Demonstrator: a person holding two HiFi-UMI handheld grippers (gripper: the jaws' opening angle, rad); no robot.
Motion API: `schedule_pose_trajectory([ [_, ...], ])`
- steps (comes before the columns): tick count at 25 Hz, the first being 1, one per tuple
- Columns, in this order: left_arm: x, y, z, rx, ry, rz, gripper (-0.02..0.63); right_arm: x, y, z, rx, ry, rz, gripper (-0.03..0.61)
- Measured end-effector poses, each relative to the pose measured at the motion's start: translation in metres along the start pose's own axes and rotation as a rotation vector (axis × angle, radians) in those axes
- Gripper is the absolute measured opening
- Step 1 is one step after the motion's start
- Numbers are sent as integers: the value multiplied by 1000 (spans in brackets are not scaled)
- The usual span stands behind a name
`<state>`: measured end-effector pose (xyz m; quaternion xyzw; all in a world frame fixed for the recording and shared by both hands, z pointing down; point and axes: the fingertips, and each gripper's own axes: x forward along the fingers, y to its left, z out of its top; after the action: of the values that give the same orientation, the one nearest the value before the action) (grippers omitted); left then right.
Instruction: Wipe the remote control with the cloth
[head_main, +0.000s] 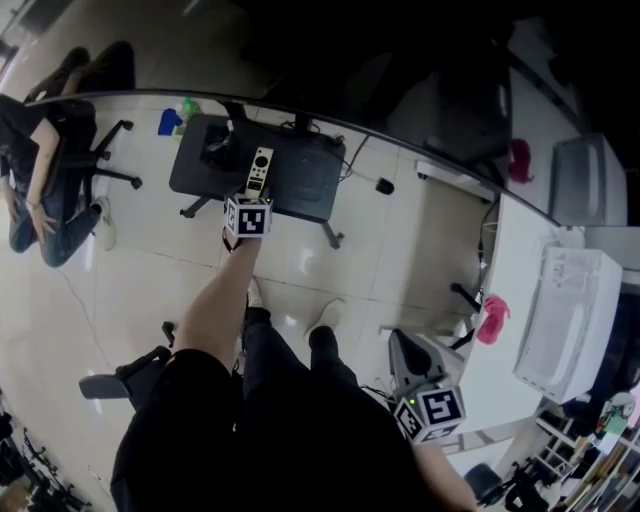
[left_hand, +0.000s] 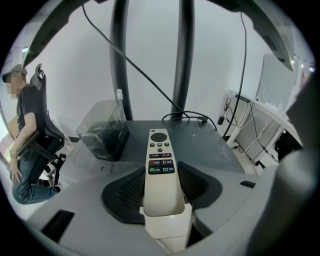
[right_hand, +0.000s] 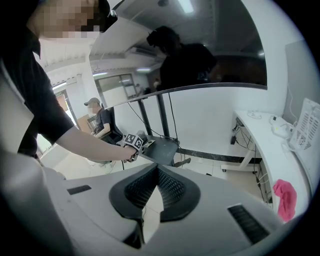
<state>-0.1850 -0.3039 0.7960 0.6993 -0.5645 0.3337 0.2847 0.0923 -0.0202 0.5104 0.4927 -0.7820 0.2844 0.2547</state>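
A cream remote control (left_hand: 160, 165) with coloured buttons points away over a small dark table (left_hand: 215, 147). My left gripper (left_hand: 161, 172) is shut on its near half, with a ribbed pad against each long side. In the head view the left gripper (head_main: 252, 196) is stretched out over that table (head_main: 310, 180) with the remote (head_main: 259, 170) ahead of it. A pink cloth (head_main: 492, 318) lies on the edge of the white desk (head_main: 520, 270) at the right and also appears in the right gripper view (right_hand: 285, 199). My right gripper (right_hand: 157, 172) is shut and empty, low near my right side (head_main: 402, 350).
A clear box (left_hand: 102, 132) with dark contents stands on the table's left part. A seated person (head_main: 40, 180) is at the far left. A white appliance (head_main: 565, 320) sits on the desk. Chair bases and cables lie on the tiled floor.
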Motion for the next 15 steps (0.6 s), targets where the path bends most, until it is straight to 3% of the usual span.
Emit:
schedule_pose_trajectory([
  [3, -19, -7, 9, -3, -45, -23, 209, -1, 2, 3, -6, -24, 10, 6],
  [7, -64, -24, 27, 60, -127, -59, 209, -4, -1, 10, -12, -72, 12, 6],
  [15, -182, -119, 64, 231, -276, -243, 209, -16, -27, 14, 7, -184, -31, 6],
])
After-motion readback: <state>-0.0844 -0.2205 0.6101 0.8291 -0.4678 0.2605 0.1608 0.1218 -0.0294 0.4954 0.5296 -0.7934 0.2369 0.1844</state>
